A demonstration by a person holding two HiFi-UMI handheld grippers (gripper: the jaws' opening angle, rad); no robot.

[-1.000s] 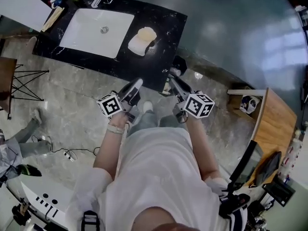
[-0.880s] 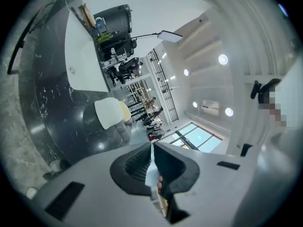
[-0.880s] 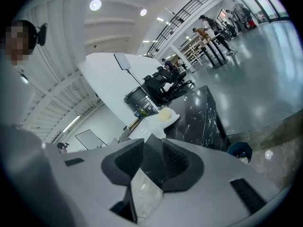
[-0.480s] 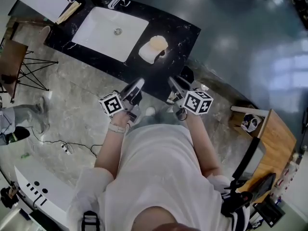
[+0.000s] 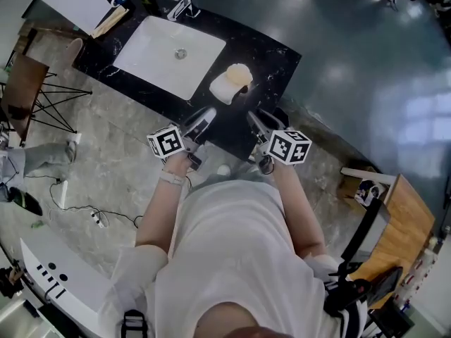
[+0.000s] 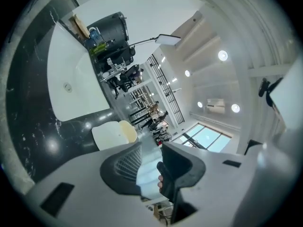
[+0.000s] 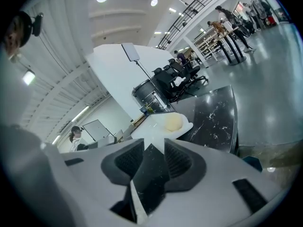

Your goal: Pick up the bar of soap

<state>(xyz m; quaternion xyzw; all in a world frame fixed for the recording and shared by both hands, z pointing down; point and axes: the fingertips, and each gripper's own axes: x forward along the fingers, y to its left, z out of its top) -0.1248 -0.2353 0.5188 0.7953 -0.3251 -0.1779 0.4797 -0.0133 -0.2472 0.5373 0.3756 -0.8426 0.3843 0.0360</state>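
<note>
One black counter (image 5: 275,51) is filling the upper centre, white sink (image 5: 158,48) inset.
Below, left gripper (image 5: 203,117) jaws are opening, right gripper (image 5: 255,118) jaws standing narrowly apart, both empty; right of the sink, a white dish (image 5: 222,90) is holding the bar of soap (image 5: 239,73): likely light, hard, slippery, so pinching its long sides suits.

Black marble counter (image 5: 271,56), white sink (image 5: 169,53), bar of soap (image 5: 239,73) on dish (image 5: 223,90)

White sink (image 5: 158,48), faucet (image 5: 183,3) in black counter (image 5: 276,53); wooden desk (image 5: 409,220) right.
</note>
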